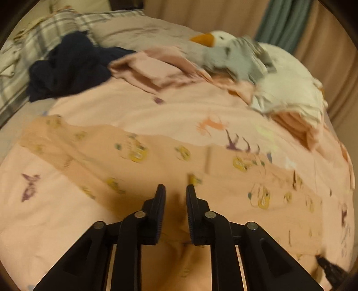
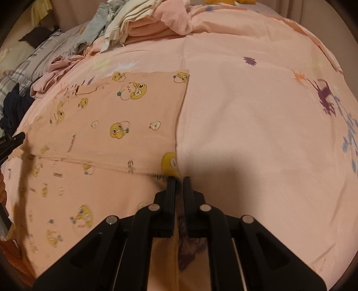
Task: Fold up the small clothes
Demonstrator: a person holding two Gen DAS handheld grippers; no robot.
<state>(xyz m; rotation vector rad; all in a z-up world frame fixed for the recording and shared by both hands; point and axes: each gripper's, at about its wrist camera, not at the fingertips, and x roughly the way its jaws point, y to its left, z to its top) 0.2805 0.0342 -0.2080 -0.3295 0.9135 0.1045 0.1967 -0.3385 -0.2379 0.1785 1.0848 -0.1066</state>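
A small peach garment printed with yellow cartoon figures lies spread on the pink bedspread. Its upper part is folded over the lower part. My right gripper is shut on the garment's right corner at the fold edge. In the left wrist view the same garment stretches across the bed, blurred. My left gripper sits low over it with the jaws a little apart and cloth bunched between and under them. The left gripper's tip also shows at the left edge of the right wrist view.
A pile of unfolded clothes lies at the back of the bed, with a dark navy garment and a white goose plush. Plaid pillows are at the head. Curtains hang behind.
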